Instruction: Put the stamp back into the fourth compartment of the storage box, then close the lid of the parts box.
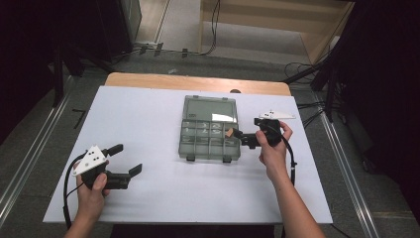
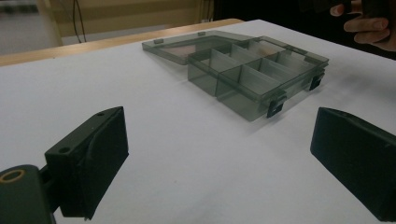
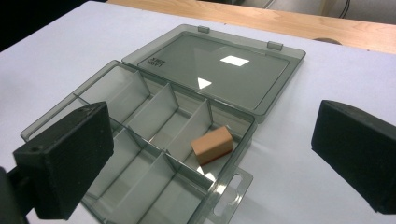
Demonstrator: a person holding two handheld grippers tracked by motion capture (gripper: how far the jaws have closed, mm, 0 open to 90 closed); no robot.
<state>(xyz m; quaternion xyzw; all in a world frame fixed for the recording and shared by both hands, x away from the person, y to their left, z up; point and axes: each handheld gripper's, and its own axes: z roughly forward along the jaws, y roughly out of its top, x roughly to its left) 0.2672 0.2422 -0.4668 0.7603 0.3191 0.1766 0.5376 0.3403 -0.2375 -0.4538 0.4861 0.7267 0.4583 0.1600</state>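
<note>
A smoky-grey clear compartment box lies open in the middle of the white table, its lid folded flat on the far side. A small tan block rests in the right-end compartment of the row next to the hinge. My right gripper hovers just right of the box, jaws pointing left, open and holding nothing. In the right gripper view the block lies loose inside the box, between and beyond the spread jaws. My left gripper is open at the front left, with nothing in it.
The white sheet covers the table, and a wooden strip shows along its far edge. In the left gripper view the box sits ahead to the right and the other hand beyond it. Cables trail on the floor behind.
</note>
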